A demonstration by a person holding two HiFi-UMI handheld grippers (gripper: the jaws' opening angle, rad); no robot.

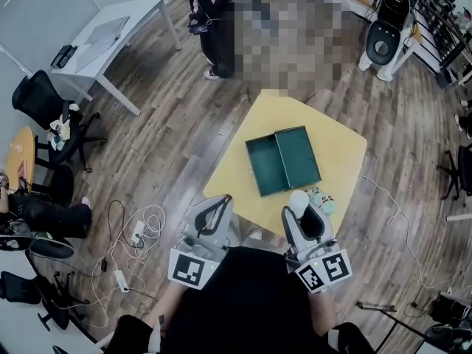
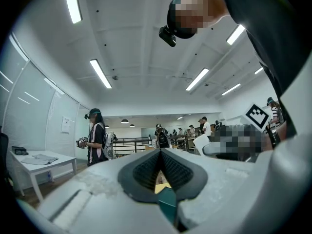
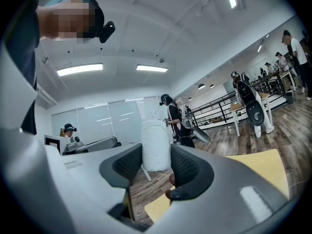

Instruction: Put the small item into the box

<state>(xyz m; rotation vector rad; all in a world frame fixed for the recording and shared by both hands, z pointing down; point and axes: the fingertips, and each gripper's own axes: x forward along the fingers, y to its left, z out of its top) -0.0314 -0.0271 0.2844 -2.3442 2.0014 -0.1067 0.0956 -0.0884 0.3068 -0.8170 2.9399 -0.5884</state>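
Note:
An open dark green box lies in the middle of the yellow table, its lid folded out flat beside it. My right gripper is at the table's near edge, shut on a small white soft item. The right gripper view shows that white item upright between the two pads, which press on both its sides. My left gripper hovers at the table's near left edge, left of the box; its jaws meet at the tip with nothing between them.
A small teal patterned item lies on the table just right of my right gripper. A person stands beyond the table. A white desk and office chairs are at the left, and cables lie on the floor.

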